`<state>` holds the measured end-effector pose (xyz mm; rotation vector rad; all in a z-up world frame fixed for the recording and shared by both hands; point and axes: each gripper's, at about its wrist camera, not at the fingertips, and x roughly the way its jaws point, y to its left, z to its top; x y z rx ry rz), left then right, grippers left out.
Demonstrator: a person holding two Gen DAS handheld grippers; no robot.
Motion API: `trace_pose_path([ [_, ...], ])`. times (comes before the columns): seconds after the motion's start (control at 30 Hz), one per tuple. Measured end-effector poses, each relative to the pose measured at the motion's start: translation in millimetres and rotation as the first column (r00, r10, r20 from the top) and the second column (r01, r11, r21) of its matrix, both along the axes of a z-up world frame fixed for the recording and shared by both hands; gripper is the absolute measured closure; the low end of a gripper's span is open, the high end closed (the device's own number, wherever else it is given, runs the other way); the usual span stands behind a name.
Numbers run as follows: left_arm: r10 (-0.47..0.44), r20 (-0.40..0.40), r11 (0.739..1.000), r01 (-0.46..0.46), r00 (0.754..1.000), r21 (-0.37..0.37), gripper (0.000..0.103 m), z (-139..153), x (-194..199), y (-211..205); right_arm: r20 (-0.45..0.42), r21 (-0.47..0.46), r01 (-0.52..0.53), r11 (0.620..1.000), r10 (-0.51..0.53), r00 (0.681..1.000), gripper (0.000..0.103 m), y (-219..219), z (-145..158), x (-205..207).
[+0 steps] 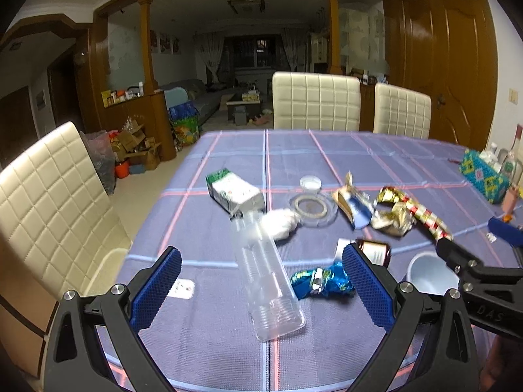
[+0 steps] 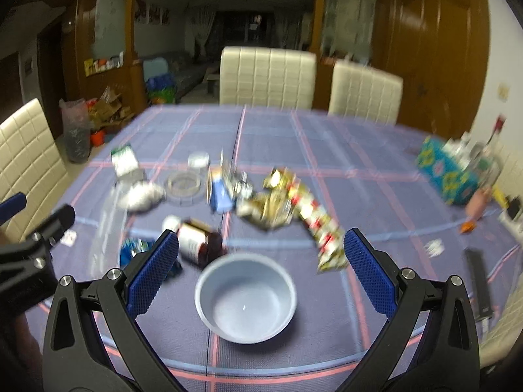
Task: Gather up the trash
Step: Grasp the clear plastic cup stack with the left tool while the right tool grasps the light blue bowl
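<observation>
A dim dining room with wood panelling and cream padded chairs (image 1: 315,99) surrounds a table under a blue-purple plaid tablecloth (image 1: 327,150), scattered with trash.

In the left wrist view, the left gripper (image 1: 261,281) hangs over the near edge of the table with its blue-padded jaws wide apart, holding nothing. Between the jaws lies a clear plastic bottle (image 1: 261,271) on its side, running from 11 o'clock down to 5 o'clock. Just beside it, toward 3 o'clock, sits a crumpled blue foil wrapper (image 1: 322,281). Beyond the bottle, at 12 o'clock, are a green and white carton (image 1: 233,192), a white crumpled tissue (image 1: 281,223) touching the bottle, and a clear round lid (image 1: 312,207). Toward 2 o'clock lie gold and red wrappers (image 1: 412,214).

In the blurred right wrist view, the right gripper (image 2: 261,261) is also spread open and empty, over a pale blue bowl (image 2: 245,300) standing upright and empty. A brown medicine bottle (image 2: 199,240) lies on its side at 10 o'clock from the bowl, near it. A patterned teal tissue box (image 2: 444,171) stands far off at 2 o'clock.
</observation>
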<state>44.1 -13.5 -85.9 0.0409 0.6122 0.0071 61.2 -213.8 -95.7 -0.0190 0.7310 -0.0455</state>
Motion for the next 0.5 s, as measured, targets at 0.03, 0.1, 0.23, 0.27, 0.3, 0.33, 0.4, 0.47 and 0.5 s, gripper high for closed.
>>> trace_pose_path([
  [0.03,-0.005,-0.020,1.000,0.005,1.000,0.004,0.007,-8.3,4.0,-1.9,-0.041,0.027,0.002,1.000,-0.001,0.999,0.003,-4.8,-11.6,4.6],
  [0.1,-0.016,-0.056,1.000,0.017,0.998,0.014,0.007,-21.8,11.1,-5.8,-0.099,0.072,0.005,0.997,0.002,0.995,0.003,-9.9,-28.3,10.8],
  [0.23,-0.034,-0.147,0.999,0.040,0.989,0.037,0.007,-46.6,27.3,-14.9,-0.134,0.159,-0.001,0.987,0.023,0.991,0.003,-17.3,-46.6,14.4],
  [0.27,-0.031,-0.158,0.998,0.038,0.987,0.041,0.007,-50.7,30.7,-15.2,-0.144,0.148,0.000,0.989,0.021,0.989,0.003,-16.5,-48.5,15.5],
  [0.3,-0.025,-0.165,0.998,0.033,0.986,0.047,0.007,-54.6,32.5,-15.8,-0.145,0.145,-0.010,0.989,0.032,0.989,0.003,-15.4,-49.3,15.4],
  [0.33,-0.017,-0.173,0.998,0.026,0.985,0.049,0.007,-56.9,33.7,-15.3,-0.138,0.149,-0.021,0.989,0.041,0.990,0.003,-15.1,-48.9,14.6],
  [0.4,-0.003,-0.181,0.999,0.012,0.984,0.050,0.007,-59.8,37.5,-12.8,-0.115,0.140,-0.036,0.990,0.053,0.992,0.003,-11.9,-45.9,11.8],
  [0.47,0.026,-0.195,0.998,-0.013,0.980,0.065,0.007,-62.7,41.7,-12.2,-0.107,0.095,-0.045,0.994,0.055,0.993,0.003,-6.5,-45.1,12.7],
  [0.5,0.030,-0.210,0.998,-0.017,0.977,0.067,0.007,-64.7,44.3,-11.4,-0.113,0.080,-0.045,0.996,0.054,0.992,0.003,-4.6,-46.2,13.6],
])
